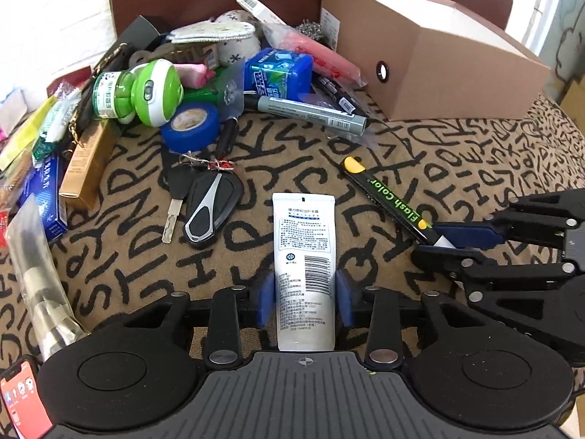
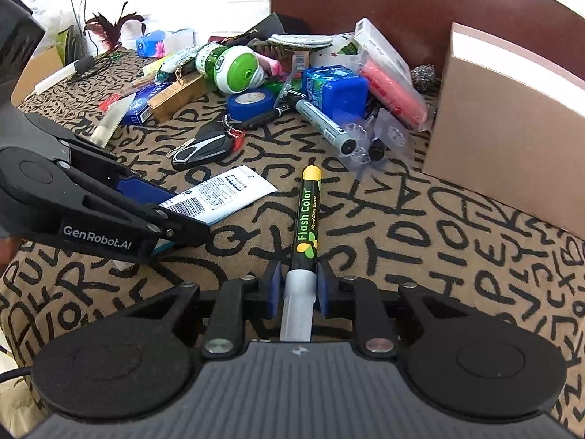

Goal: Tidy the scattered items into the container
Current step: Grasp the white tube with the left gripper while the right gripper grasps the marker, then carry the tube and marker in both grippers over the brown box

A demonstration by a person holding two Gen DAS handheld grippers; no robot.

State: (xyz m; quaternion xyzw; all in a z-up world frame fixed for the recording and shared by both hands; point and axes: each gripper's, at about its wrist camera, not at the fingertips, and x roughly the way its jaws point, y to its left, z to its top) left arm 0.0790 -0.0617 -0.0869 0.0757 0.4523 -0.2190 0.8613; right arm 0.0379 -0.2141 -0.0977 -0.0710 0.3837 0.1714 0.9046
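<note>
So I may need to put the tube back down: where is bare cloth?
Bare lettered cloth lies in front of the brown cardboard box, right of the black chalk marker. Another patch sits between the car key fob and the marker. The rear-left pile around the blue tape roll is crowded.

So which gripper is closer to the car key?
Left. The left gripper, closed on the white tube, sits just beside the car key. The right gripper, clamped on the chalk marker, is farther off, beyond the tube.
</note>
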